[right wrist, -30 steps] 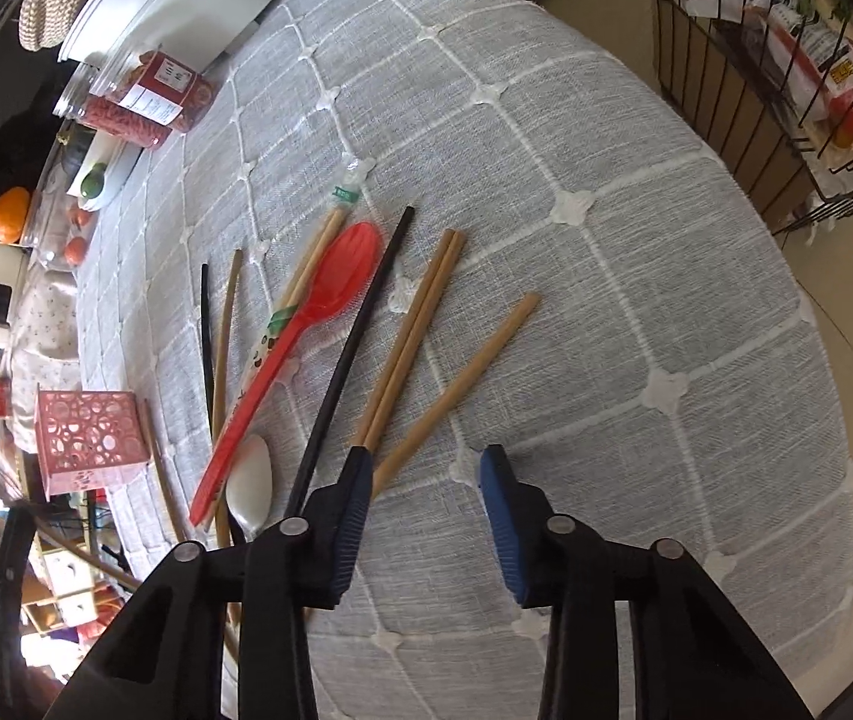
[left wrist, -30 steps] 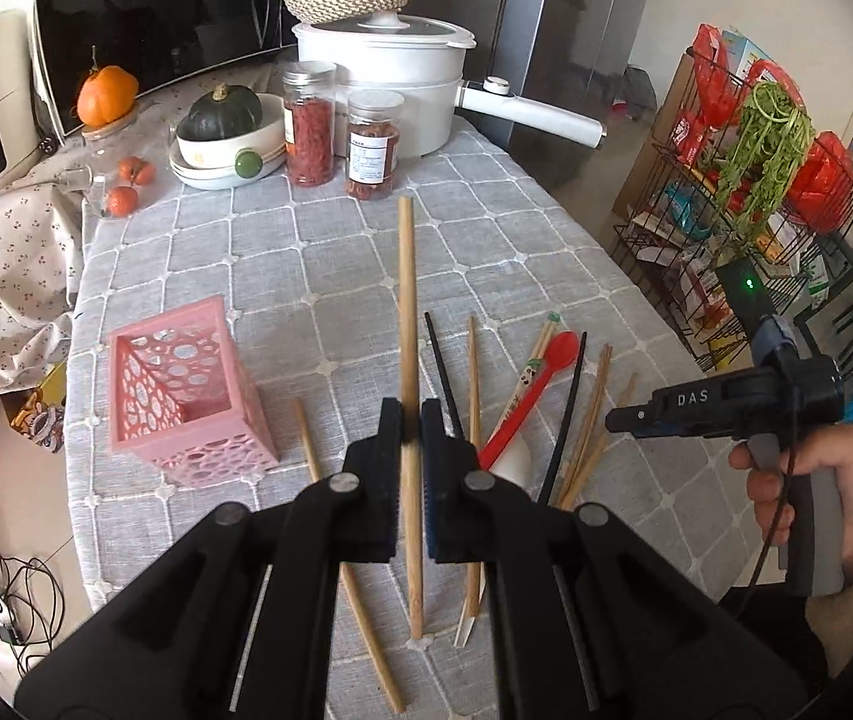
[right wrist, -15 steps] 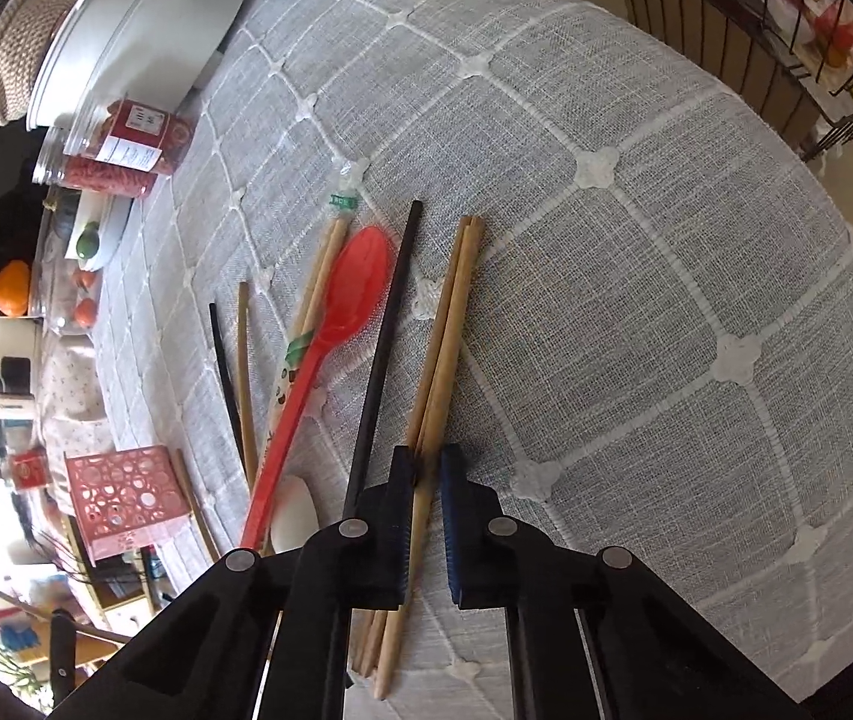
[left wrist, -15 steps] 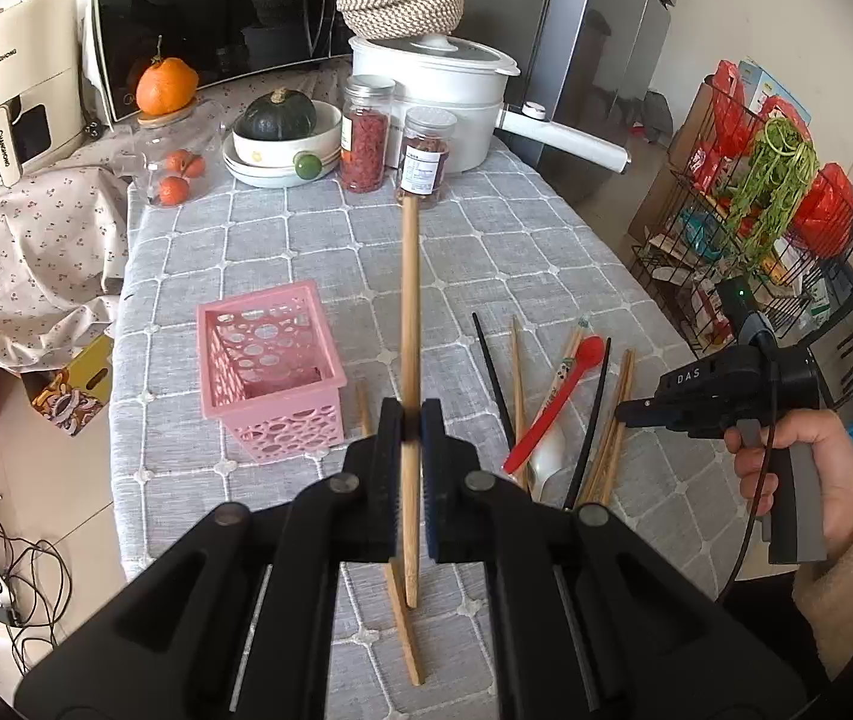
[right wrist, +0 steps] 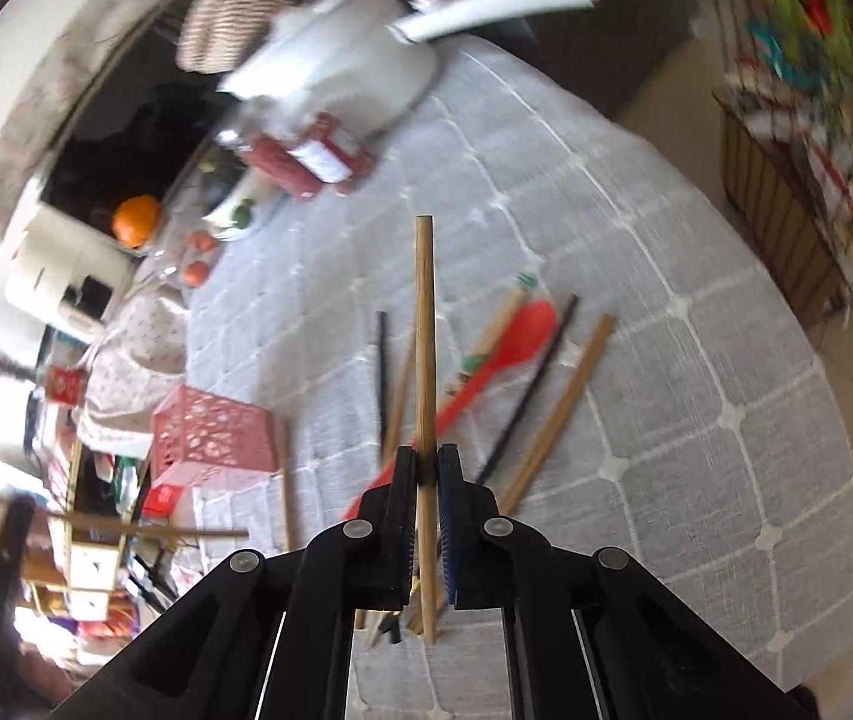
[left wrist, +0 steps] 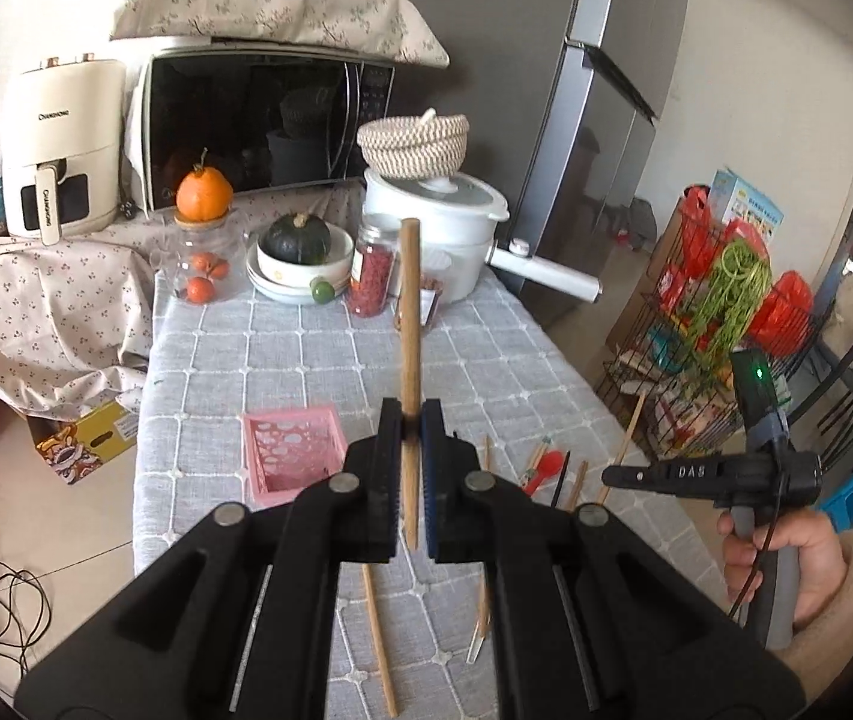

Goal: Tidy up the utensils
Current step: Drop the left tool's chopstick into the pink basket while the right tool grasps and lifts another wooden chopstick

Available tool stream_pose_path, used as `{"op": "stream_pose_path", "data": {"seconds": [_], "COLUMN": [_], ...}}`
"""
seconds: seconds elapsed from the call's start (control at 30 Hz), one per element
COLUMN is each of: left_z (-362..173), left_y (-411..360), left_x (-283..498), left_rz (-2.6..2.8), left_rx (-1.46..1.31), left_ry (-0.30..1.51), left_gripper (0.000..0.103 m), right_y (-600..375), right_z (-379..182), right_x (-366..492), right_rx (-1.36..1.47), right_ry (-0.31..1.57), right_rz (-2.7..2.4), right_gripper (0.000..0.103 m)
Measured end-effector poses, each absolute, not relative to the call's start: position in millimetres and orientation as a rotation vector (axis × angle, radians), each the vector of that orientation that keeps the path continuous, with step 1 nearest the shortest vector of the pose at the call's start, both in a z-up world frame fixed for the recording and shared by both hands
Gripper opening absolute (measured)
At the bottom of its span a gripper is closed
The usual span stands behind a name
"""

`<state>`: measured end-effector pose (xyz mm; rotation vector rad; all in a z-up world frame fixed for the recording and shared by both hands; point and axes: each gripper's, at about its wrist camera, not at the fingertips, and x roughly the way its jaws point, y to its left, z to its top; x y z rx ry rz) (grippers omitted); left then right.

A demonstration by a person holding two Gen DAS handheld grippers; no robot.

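Right gripper [right wrist: 424, 474], blurred: second chopstick [right wrist: 424, 360]

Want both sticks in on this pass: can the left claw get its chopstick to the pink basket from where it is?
Probably yes. The left claw, shut on its wooden chopstick, hangs above the table with the pink basket just ahead to its left, open side up. Nothing stands between them; the right claw is off on the other side.

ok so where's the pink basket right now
In the left wrist view the pink basket stands on the grey tablecloth, just left of the left hand-held gripper, with the loose chopsticks and red spoon lying to its right.
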<state>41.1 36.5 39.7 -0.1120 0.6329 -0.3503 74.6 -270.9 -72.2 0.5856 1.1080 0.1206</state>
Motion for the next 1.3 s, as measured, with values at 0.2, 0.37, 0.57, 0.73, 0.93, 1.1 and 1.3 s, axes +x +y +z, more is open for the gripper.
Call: {"op": "stream_pose_path", "data": {"seconds": [0.2,0.37,0.57,0.73,0.93,1.1,1.3], "left_z": [59,49,17,-11,-30,-35,-34], "left_y": [54,66,76,78,72,76,76], "left_x": [40,57,91,114,127,138,138], "left_rz": [-0.277,-0.201,-0.118,-0.102,-0.09,-0.083,-0.066], "left_rx": [-0.172,-0.191,-0.213,-0.233,-0.224,-0.264,-0.259], "left_ry": [0.494,0.475,0.554,0.658,0.73,0.757,0.766], "left_gripper": [0.007,0.007,0.007,0.007,0.007,0.007,0.029], "right_y": [-243,-225,-208,-196,-181,-171,-164], "right_z": [-27,-2,-3,-8,-12,-13,-11], "right_x": [64,62,70,79,89,92,92], "right_rx": [0.507,0.465,0.458,0.471,0.485,0.476,0.465], "right_ry": [0.971,0.88,0.869,0.875,0.879,0.877,0.858], "right_rz": [0.218,0.262,0.278,0.29,0.312,0.331,0.353], "right_gripper": [0.007,0.007,0.007,0.007,0.007,0.007,0.007]}}
